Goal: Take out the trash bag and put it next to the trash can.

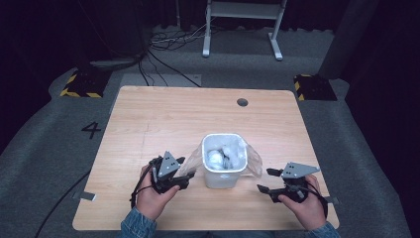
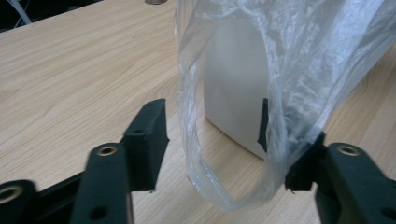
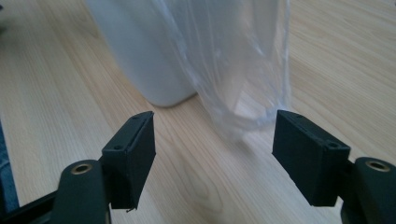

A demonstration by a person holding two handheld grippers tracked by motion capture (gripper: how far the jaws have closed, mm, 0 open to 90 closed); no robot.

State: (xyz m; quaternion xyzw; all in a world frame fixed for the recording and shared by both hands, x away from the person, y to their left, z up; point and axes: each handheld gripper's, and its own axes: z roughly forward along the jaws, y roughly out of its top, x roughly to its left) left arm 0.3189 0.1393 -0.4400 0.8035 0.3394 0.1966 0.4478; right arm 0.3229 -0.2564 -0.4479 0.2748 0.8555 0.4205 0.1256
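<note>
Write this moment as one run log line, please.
bin: bag loose over sides | left gripper: open, bag loop between jaws | right gripper: open, near bag

The clear bag [image 2: 280, 70] veils one jaw of the left tongs [image 2: 215, 135]; the bin's [image 1: 224, 166] contents are too small to identify.

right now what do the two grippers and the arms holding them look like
Both the left gripper and the right gripper are black, with blocky flat-faced jaws, brass-ringed screw holes, a grey three-cornered plate on top and a trailing black cable. The person wears blue denim sleeves.
</note>
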